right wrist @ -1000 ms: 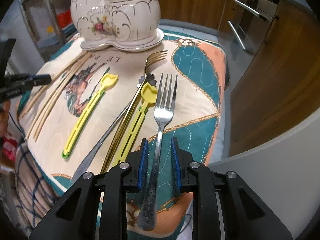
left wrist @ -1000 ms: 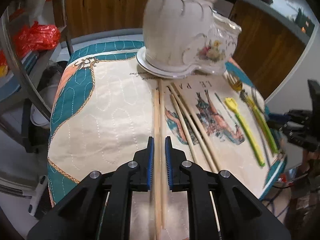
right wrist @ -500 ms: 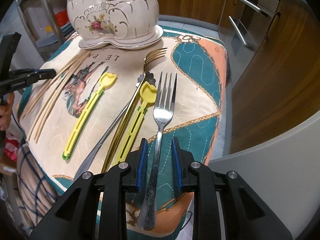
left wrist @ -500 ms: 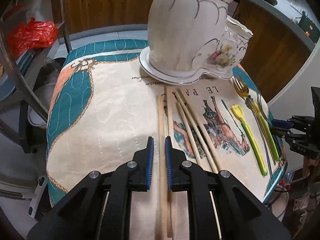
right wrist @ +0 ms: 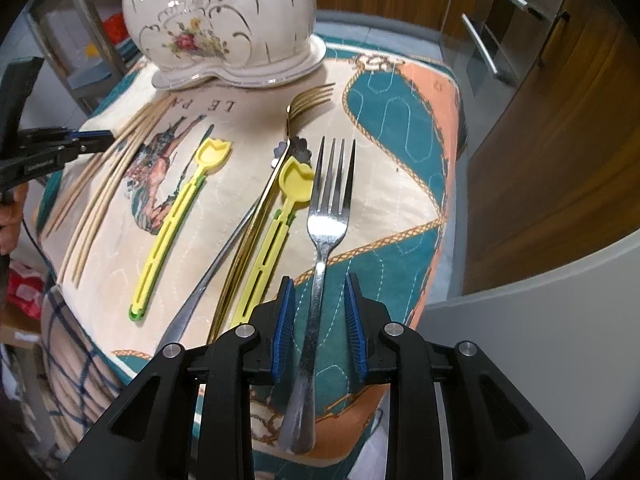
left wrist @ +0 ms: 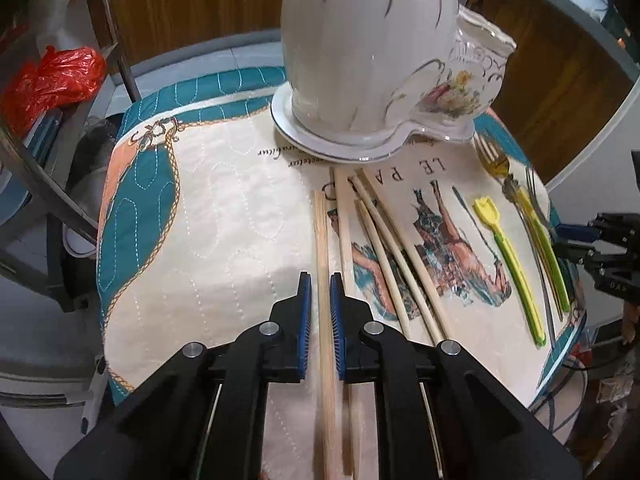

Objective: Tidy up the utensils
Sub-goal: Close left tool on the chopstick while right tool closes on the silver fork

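Observation:
My left gripper (left wrist: 320, 280) is shut on a wooden chopstick (left wrist: 323, 264) and holds it just above the quilted cloth, its tip toward the white ceramic utensil holder (left wrist: 376, 52). Several more chopsticks (left wrist: 384, 240) lie to its right. My right gripper (right wrist: 319, 284) is open, its jaws on either side of the handle of a silver fork (right wrist: 328, 208) that lies flat on the cloth. The holder (right wrist: 224, 20) stands at the far end in the right wrist view. Two yellow plastic utensils (right wrist: 172, 220), a gold fork (right wrist: 308, 100) and a dark slim utensil (right wrist: 208, 280) lie left of the silver fork.
The cloth-covered table (left wrist: 224, 208) is small and round, with edges close on all sides. A metal rack with red bags (left wrist: 52, 76) stands at the left. Wooden cabinets (right wrist: 540, 120) and a grey curved wall (right wrist: 540, 340) are at the right.
The left gripper has lifted the chopstick slightly and drawn it back from the holder. The right gripper has moved forward along the silver fork's handle and stays open.

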`<state>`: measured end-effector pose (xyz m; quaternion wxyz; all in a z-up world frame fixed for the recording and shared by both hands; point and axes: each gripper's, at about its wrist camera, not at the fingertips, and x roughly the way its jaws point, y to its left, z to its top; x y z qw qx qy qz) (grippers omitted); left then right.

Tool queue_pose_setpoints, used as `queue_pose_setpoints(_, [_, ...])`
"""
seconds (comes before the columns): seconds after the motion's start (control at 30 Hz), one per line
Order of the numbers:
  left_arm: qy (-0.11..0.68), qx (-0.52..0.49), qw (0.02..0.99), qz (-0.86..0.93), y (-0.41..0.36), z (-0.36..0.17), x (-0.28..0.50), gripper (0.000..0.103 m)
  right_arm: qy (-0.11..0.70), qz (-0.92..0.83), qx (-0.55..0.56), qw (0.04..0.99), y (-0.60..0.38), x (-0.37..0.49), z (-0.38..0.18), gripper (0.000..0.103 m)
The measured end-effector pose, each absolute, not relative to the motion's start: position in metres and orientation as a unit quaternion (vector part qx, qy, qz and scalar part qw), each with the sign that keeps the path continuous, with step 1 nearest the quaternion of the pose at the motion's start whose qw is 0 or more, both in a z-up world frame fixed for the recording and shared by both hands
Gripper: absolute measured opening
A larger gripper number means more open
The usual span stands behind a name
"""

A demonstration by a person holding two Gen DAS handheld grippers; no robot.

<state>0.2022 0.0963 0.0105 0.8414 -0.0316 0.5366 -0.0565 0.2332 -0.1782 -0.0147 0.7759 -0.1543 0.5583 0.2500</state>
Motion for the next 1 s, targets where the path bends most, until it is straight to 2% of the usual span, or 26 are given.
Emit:
queue_pose_setpoints(0.23, [0.609, 0.017, 0.79, -0.071, 0.09, 0.013, 0.216, 0.011, 0.611, 0.239, -0.196, 0.729, -0.156, 0.251, -0.015, 0.028])
queue_pose_setpoints(0.37, [0.639, 0.041, 0.763, -0.082, 0.084, 0.012, 0.223, 0.016, 0.629, 0.236, -0.209, 0.711, -0.146, 0.258, -0.016, 0.028])
queue_pose_setpoints(0.47, [0.645, 0.046, 0.758, -0.086, 0.082, 0.013, 0.225, 0.017, 0.634, 0.239, -0.197, 0.709, -0.147, 0.259, -0.016, 0.019])
queue_pose_setpoints(0.5, [0.643, 0.046, 0.759, -0.086, 0.083, 0.013, 0.224, 0.017, 0.634, 0.242, -0.189, 0.71, -0.149, 0.26, -0.016, 0.009])
queue_pose_setpoints(0.53, [0.64, 0.046, 0.762, -0.085, 0.082, 0.013, 0.223, 0.015, 0.636, 0.244, -0.179, 0.71, -0.151, 0.262, -0.016, 0.007])
queue_pose_setpoints(0.57, [0.633, 0.047, 0.768, -0.081, 0.084, 0.014, 0.22, 0.009, 0.636, 0.247, -0.165, 0.713, -0.155, 0.263, -0.017, 0.007])
queue_pose_setpoints(0.63, [0.624, 0.029, 0.777, -0.082, 0.091, 0.014, 0.217, 0.006, 0.631, 0.254, -0.148, 0.718, -0.161, 0.262, -0.016, 0.006])
queue_pose_setpoints(1.0, [0.492, -0.087, 0.86, -0.104, 0.143, 0.052, 0.169, 0.006, 0.565, 0.307, -0.021, 0.765, -0.208, 0.263, 0.007, 0.006])
